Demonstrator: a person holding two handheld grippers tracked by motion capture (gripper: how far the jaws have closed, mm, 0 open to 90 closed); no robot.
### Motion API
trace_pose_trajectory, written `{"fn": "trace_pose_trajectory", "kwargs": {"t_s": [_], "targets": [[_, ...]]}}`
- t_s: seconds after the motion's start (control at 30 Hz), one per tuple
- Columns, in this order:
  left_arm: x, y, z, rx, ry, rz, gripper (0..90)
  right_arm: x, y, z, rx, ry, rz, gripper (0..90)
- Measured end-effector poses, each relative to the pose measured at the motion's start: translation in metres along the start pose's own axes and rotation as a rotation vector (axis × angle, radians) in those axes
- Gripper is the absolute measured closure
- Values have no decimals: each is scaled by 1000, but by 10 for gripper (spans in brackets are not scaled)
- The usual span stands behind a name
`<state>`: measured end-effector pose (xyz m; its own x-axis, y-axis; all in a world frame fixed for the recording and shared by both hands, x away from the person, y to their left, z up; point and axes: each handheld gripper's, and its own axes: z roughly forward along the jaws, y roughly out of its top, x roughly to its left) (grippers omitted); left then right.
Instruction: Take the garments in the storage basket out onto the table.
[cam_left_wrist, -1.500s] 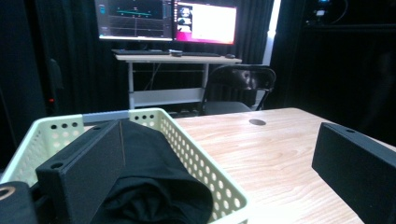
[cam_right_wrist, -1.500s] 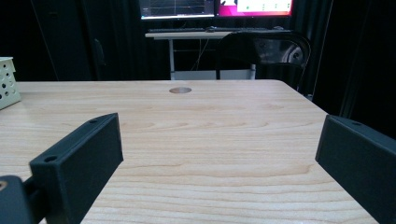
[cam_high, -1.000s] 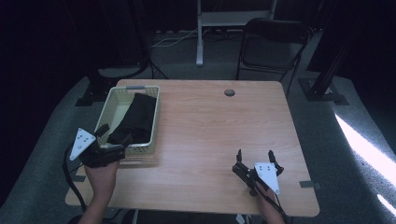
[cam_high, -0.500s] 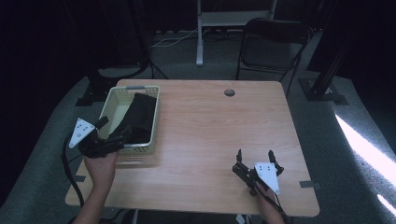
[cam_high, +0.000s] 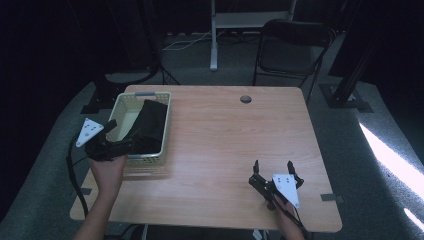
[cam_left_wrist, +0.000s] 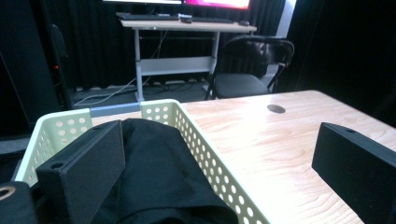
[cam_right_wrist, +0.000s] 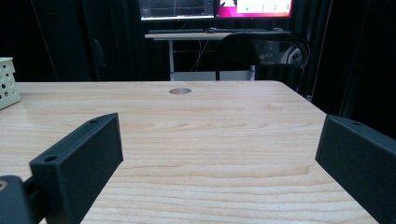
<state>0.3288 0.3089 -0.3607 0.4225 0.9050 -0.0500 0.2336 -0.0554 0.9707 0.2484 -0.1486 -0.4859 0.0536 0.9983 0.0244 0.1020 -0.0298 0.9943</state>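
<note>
A pale green perforated basket (cam_high: 145, 94) stands on the left of the wooden table (cam_high: 235, 135), and a black cloth (cam_high: 150, 125) is draped inside it. My left gripper (cam_high: 122, 136) is open at the basket's near end. In the left gripper view, one jaw hangs over the cloth (cam_left_wrist: 159, 172) and the other over bare table, with the basket wall (cam_left_wrist: 201, 144) between them. Near the table's front right edge, my right gripper (cam_high: 273, 165) is open, holding nothing. In the right gripper view, only tabletop lies between the jaws of my right gripper (cam_right_wrist: 219, 158).
A round cable hole (cam_high: 245, 99) sits near the table's far edge. A black folding chair (cam_high: 292, 45) stands behind the table, and a desk with monitors (cam_right_wrist: 215, 9) is farther back. A corner of the basket (cam_right_wrist: 7, 81) shows at the far left.
My left gripper has shifted a little forward and up along the basket's near end. The right gripper and the cloth have stayed put.
</note>
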Motion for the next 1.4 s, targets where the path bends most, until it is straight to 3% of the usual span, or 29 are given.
{"fn": "trace_pose_trajectory", "kwargs": {"t_s": [0.23, 0.67, 0.87, 1.4], "targets": [[3, 10, 8, 28, 16, 13, 30, 0, 0, 0, 0, 0, 1, 0], [13, 15, 21, 88, 14, -19, 30, 0, 0, 0, 2, 1, 2, 1], [13, 20, 27, 122, 17, 5, 30, 0, 0, 0, 4, 1, 3, 1], [20, 32, 47, 176, 10, -10, 30, 0, 0, 0, 3, 1, 1, 1]]}}
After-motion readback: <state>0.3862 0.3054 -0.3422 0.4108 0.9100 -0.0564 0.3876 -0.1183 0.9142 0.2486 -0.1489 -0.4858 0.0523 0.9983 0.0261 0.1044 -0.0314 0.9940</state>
